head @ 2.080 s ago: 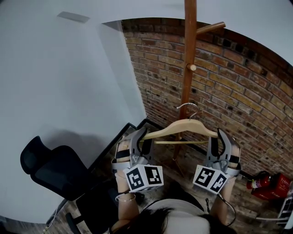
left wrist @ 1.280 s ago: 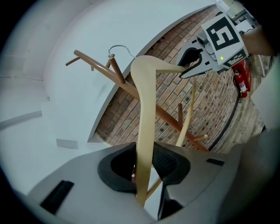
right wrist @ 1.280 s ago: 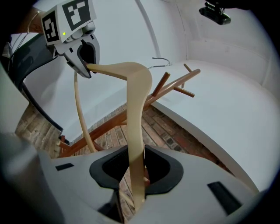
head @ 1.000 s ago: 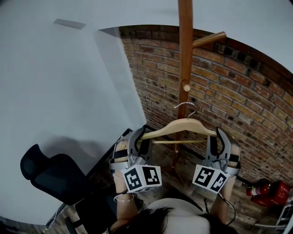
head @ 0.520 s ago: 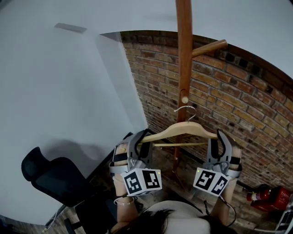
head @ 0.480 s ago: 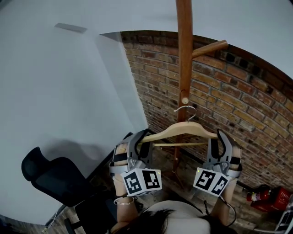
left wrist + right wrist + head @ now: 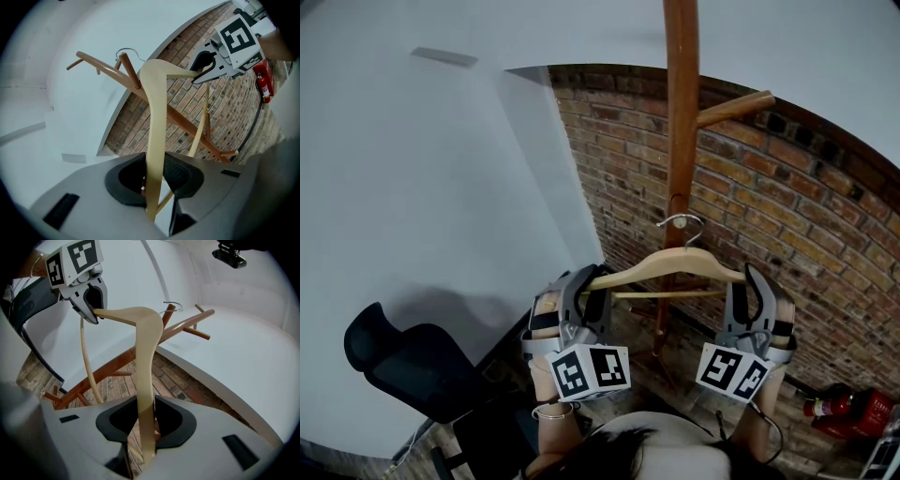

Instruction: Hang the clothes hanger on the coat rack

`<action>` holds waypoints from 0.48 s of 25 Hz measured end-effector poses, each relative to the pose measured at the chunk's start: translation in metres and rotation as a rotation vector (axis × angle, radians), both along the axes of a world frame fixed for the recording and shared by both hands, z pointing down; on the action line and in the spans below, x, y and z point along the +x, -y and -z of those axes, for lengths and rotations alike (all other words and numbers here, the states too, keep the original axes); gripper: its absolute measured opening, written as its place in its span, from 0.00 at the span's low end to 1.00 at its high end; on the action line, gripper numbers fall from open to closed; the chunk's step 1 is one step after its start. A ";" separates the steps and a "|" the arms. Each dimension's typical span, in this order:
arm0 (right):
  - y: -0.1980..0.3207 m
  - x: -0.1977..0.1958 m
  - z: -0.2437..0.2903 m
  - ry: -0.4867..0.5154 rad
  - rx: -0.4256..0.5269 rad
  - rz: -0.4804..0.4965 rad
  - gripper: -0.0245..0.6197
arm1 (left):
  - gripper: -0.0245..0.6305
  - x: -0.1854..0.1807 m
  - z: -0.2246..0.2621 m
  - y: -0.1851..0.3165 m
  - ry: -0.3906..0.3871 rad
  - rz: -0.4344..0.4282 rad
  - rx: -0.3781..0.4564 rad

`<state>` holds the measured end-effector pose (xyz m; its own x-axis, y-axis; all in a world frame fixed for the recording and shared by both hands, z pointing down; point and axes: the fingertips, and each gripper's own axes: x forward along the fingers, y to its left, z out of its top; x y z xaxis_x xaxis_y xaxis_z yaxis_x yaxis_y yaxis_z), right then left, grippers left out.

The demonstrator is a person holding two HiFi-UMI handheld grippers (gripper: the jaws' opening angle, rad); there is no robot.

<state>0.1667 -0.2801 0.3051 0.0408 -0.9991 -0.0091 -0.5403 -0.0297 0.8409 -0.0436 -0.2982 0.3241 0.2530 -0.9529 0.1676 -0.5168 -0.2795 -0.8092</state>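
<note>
the wooden clothes hanger (image 7: 675,265) lay crosswise, its long axis running from the left gripper (image 7: 586,279) to the right gripper (image 7: 750,281), each clamped on one shoulder end. its wire hook (image 7: 680,223) stood midway between them, just in front of the coat rack (image 7: 680,112) pole and well below the slanting peg (image 7: 736,108) up to the right. neither hand looked nearer, so the lift was probably a shared one.

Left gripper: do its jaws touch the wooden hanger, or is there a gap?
Touching. The left gripper view shows the left gripper clamped on the hanger, with pads against both sides.
</note>
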 end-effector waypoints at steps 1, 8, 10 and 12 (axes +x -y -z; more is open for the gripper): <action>0.001 0.000 0.001 0.001 0.000 0.001 0.22 | 0.20 0.000 0.001 0.001 0.001 0.000 0.001; 0.013 0.001 -0.007 0.005 -0.017 0.005 0.22 | 0.20 0.001 -0.007 0.011 0.004 0.007 -0.017; 0.016 0.001 -0.009 0.006 -0.023 0.006 0.22 | 0.20 0.001 -0.009 0.014 0.004 0.010 -0.024; 0.020 0.001 -0.011 0.008 -0.028 0.008 0.22 | 0.20 0.000 -0.011 0.017 0.006 0.013 -0.028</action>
